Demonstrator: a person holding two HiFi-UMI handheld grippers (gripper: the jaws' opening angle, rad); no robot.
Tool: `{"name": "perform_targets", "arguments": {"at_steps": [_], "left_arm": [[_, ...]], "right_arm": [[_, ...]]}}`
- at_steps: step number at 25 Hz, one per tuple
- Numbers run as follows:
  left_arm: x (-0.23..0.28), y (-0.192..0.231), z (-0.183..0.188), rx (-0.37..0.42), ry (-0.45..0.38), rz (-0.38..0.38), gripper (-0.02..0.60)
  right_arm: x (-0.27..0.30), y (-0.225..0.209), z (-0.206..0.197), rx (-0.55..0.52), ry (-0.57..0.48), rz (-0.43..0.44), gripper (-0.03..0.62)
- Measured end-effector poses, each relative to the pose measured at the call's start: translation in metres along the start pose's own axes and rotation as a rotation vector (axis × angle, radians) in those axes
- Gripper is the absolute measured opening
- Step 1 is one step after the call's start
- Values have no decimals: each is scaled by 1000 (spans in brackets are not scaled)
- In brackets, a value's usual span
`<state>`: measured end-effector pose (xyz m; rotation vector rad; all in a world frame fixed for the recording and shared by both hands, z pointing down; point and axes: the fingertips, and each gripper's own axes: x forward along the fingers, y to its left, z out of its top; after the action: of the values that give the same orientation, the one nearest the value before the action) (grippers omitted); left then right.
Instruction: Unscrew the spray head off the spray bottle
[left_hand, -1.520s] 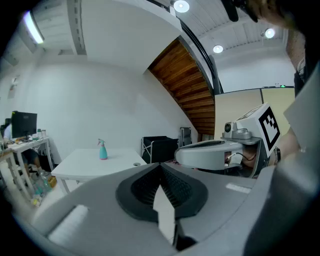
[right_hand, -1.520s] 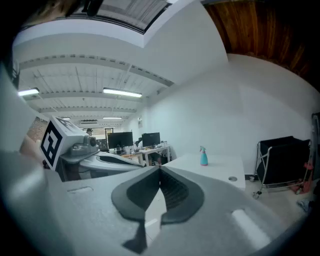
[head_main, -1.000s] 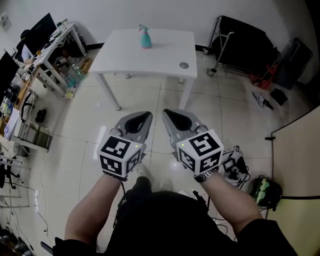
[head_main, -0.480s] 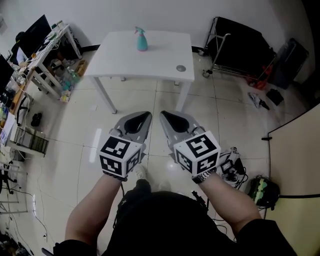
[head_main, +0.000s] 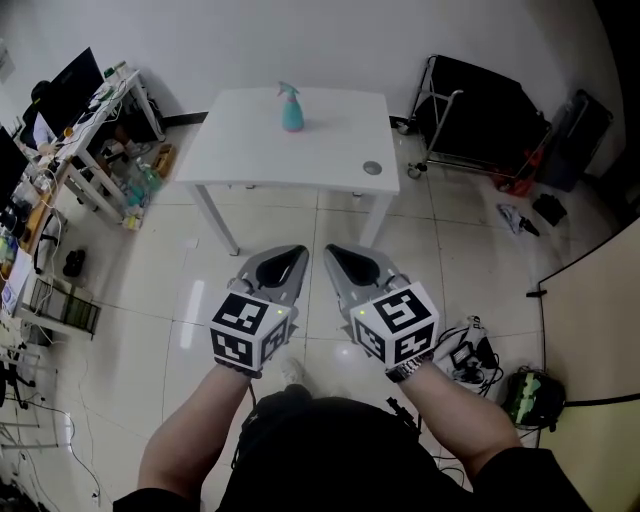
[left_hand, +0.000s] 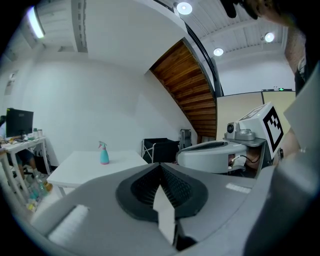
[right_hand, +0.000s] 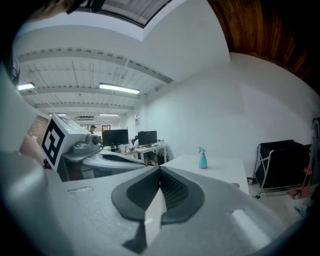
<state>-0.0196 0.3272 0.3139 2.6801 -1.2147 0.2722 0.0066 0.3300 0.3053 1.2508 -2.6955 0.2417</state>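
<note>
1. Closest to us, our forearms reach out over the tiled floor, each hand carrying a tool with a marker cube on its back.
2. The left gripper has its jaws pressed fully together. In the left gripper view the ribbed pads meet along one line, and it holds nothing.
3. The right gripper is in the same state: jaws closed tight on each other and empty.
4. The two grippers sit side by side, near each other but not touching, and both point slightly downward toward the white table.
5. The table stands well ahead of us across open floor, with a small round grey disc near its right front corner.
6. The spray bottle — teal and upright — stands on the table toward the far edge, a little left of the middle. Its spray head is still on top, and the bottle is well apart from both grippers.
7. Farthest off, a cluttered desk with monitors lines the left side, and a black cart stands at the right, against the wall.
</note>
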Motion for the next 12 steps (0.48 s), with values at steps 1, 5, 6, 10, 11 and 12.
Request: {"name": "perform_targets", "arguments": {"at_steps": [1, 5, 6, 10, 11, 12], "left_arm": [[1, 6, 1, 0, -2, -2, 15], [5, 34, 6, -2, -11, -11, 15], [7, 41, 7, -2, -12, -14, 15], [11, 71, 10, -5, -16, -28, 15], [12, 77, 11, -6, -17, -31, 15], [13, 83, 11, -8, -18, -34, 15]], "right_arm": [[6, 0, 2, -1, 0, -3, -9], [31, -1, 7, -9, 4, -14, -9], [38, -1, 8, -13, 7, -16, -9], [66, -1, 12, -20, 19, -34, -9], [72, -1, 13, -22, 21, -39, -9], [77, -1, 13, -24, 23, -43, -9]]}}
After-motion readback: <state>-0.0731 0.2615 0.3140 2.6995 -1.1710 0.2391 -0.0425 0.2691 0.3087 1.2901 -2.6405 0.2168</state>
